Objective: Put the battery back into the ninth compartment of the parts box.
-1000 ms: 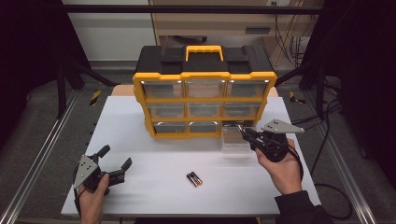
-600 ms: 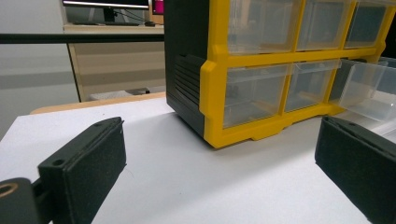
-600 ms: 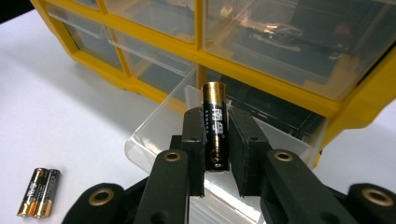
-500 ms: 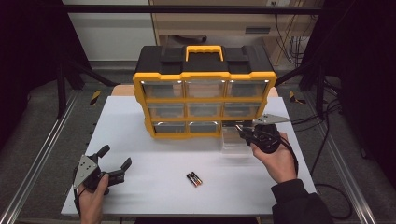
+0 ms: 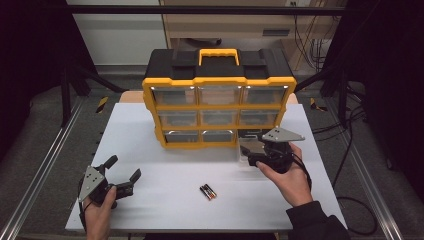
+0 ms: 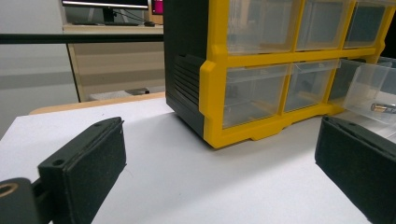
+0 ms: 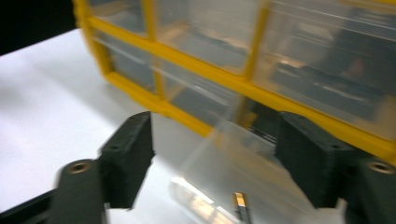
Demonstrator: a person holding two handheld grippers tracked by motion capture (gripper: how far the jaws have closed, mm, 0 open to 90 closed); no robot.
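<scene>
both tongs (image 5: 248,156) gape around the drawer (image 5: 250,149).

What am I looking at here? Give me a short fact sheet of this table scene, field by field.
Setting: white table with a person's hands holding two tools
Main item: yellow and black drawer organizer, nine clear drawers, yellow handle on top
Pulled-out part: clear drawer, bottom right, drawn out onto the table, with a battery in it
Right tool: open, jaws either side of the clear drawer
Left tool: open, near the table's front left, holding nothing
Loose items: two batteries lying side by side on the table
</scene>
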